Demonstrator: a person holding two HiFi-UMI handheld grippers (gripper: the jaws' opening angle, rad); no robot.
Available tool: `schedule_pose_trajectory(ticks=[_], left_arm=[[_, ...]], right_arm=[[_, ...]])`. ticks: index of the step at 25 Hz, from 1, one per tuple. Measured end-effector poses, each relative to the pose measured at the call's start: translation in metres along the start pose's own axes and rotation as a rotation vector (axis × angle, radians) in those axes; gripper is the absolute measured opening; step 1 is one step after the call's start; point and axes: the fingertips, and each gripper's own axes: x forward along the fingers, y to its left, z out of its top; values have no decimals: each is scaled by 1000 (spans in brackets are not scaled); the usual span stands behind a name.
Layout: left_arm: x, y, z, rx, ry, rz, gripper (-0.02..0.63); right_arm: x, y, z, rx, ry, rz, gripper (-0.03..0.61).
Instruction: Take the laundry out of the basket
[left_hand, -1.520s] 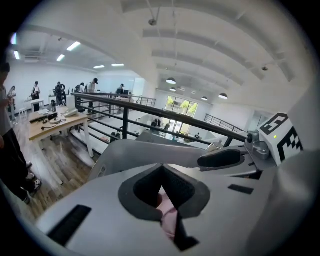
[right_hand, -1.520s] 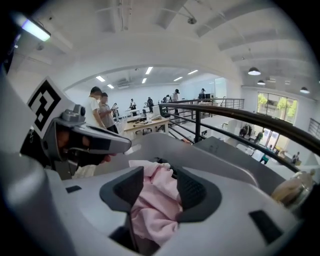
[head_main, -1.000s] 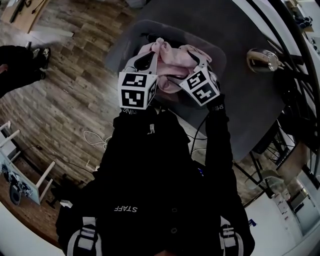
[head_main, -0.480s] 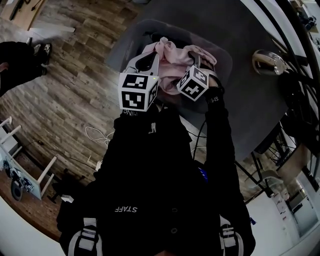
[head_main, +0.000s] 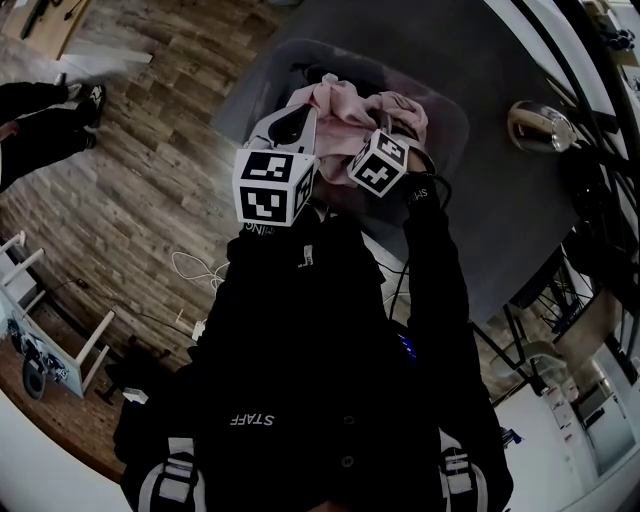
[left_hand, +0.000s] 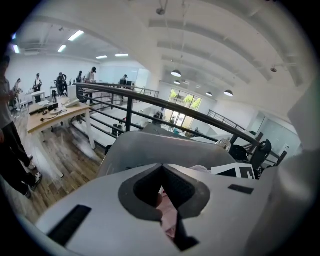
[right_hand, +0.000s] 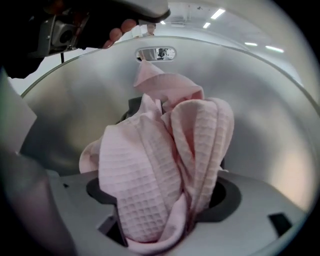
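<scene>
We are holding both grippers over the basket (head_main: 250, 85), which is standing on the dark table (head_main: 480, 210) at 12 o'clock from our body in the head view. The pink laundry (head_main: 345, 100) is lying inside the basket, heaped in its middle, not yet taken out. Our left gripper (left_hand: 161, 169) is reaching into the heap from 8 o'clock. Its jaws are pressing together, and a fold of the laundry is showing in the thin slit between them, so it is looking clamped on the cloth. Our right gripper (right_hand: 162, 200) is pointing steeply down into the basket at 4 o'clock of the heap. Its jaws have just been closing, and they are standing wide on a thick bundle of the waffle-textured laundry, which is filling the gap from one pad to the other. Behind this bundle the grey basket wall is curving, with a handle hole (right_hand: 156, 53) at 12 o'clock. A shiny pot (head_main: 540, 125) is sitting on the table at 3 o'clock from the basket, well apart from it. The wooden floor (head_main: 130, 170) is showing at 9 o'clock.
</scene>
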Motion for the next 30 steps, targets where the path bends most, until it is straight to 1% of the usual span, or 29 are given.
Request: schedule_pose_trajectory(ticks=[3, 7, 9, 13, 17, 25, 30], left_arm=[[-3, 0, 2, -4, -9, 0, 2], [-9, -2, 6, -3, -24, -1, 2], [-13, -3, 9, -3, -35, 0, 2], [-25, -5, 13, -1, -59, 7, 2], [-39, -6, 19, 1, -96, 12, 2], [-77, -11, 37, 15, -179, 27, 2], [-109, -19, 56, 28, -253, 33, 2]], right_arm=[[-9, 1, 2, -4, -16, -34, 333], [-21, 2, 7, -23, -35, -85, 202], [-28, 3, 8, -27, -47, -111, 153], [-46, 4, 7, -24, -73, -156, 141], [-76, -1, 9, 47, -146, -222, 140], [-161, -8, 30, 227, -378, -384, 133], [-223, -5, 37, 349, -527, -494, 130]])
